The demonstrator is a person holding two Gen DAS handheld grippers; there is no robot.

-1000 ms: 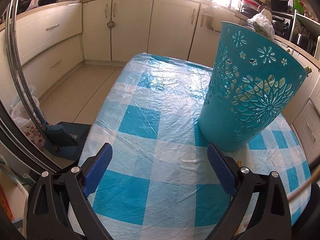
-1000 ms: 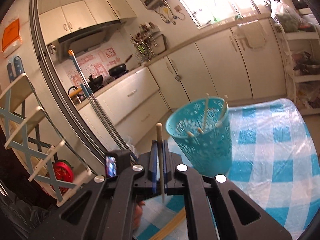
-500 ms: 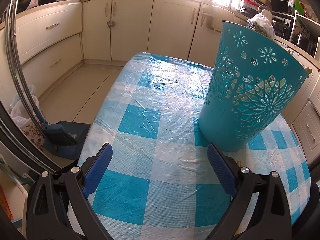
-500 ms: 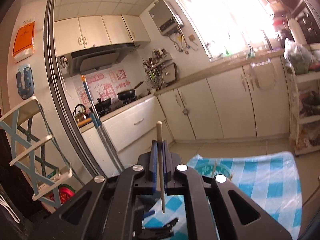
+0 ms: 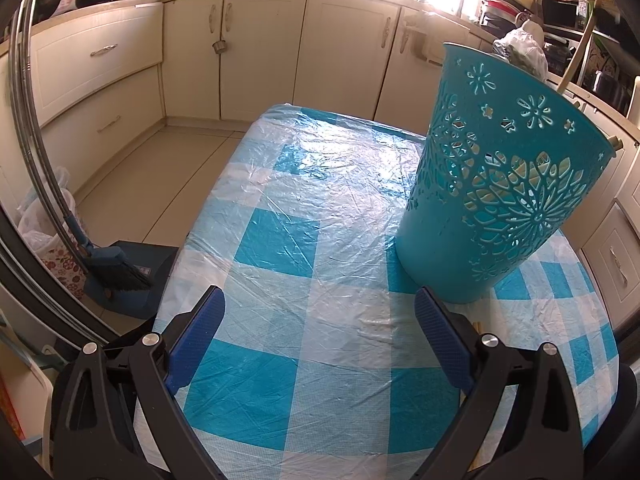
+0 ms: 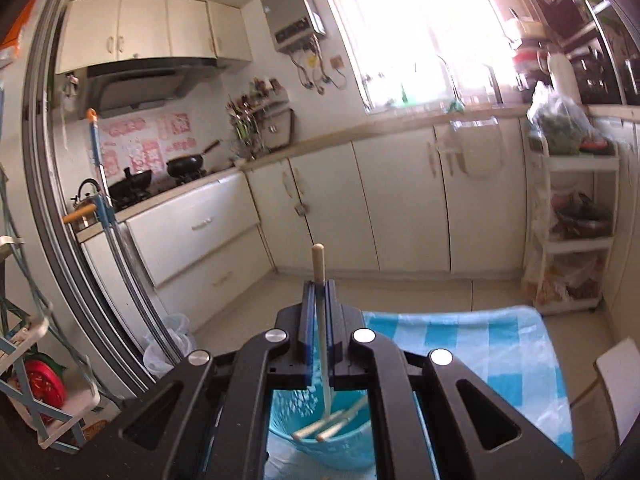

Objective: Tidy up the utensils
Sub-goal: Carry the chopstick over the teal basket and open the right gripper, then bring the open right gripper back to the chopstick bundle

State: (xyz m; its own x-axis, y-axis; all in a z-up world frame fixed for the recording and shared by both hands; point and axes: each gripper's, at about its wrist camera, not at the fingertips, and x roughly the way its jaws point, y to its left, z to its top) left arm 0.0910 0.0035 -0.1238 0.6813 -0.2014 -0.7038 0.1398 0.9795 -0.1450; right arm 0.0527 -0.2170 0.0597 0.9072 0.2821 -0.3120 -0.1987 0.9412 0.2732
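Observation:
A teal cut-out basket stands on the checked tablecloth, to the right of my open, empty left gripper. In the right wrist view my right gripper is shut on a pale wooden chopstick, held upright directly above the basket. The stick's lower end points down into the basket, where two other chopsticks lean. A chopstick top shows above the basket rim in the left wrist view.
Cream kitchen cabinets line the far wall. A broom and dustpan stand on the floor left of the table. A white shelf rack stands at the right. A wooden stick end lies by the basket base.
My right gripper has risen and moved over the basket with the chopstick; the basket now lies straight below it. The left gripper has stayed still and open.

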